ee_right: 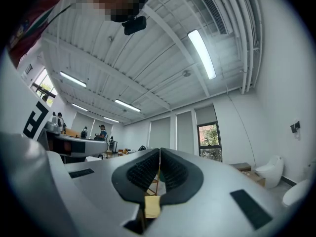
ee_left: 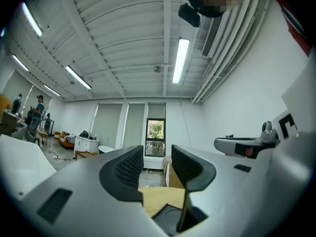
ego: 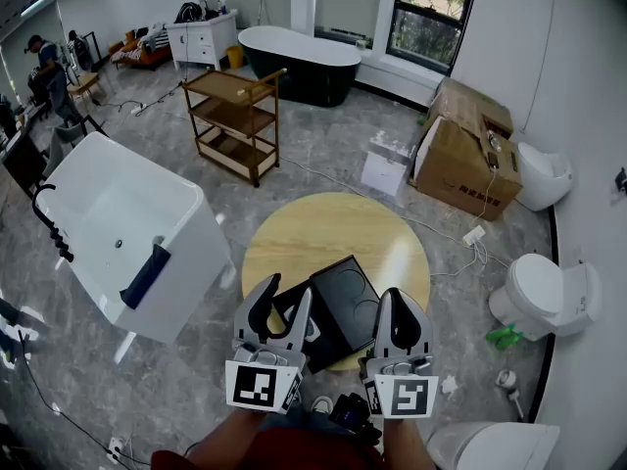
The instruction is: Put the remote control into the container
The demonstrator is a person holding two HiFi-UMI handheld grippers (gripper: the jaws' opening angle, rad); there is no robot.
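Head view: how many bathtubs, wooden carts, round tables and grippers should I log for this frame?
2 bathtubs: white bathtub, black bathtub
1 wooden cart
1 round table
2 grippers: left gripper, right gripper
Total: 6

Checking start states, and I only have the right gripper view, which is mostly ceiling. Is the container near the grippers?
Observer: Yes. In the head view a black container lies on a round wooden table, just ahead of the left gripper and right gripper.
Reviewer: Is the left one holding anything?
Observer: No. Its own view shows its fingers apart, nothing between them.
Reviewer: Any remote?
Observer: None shows on the table's visible part.
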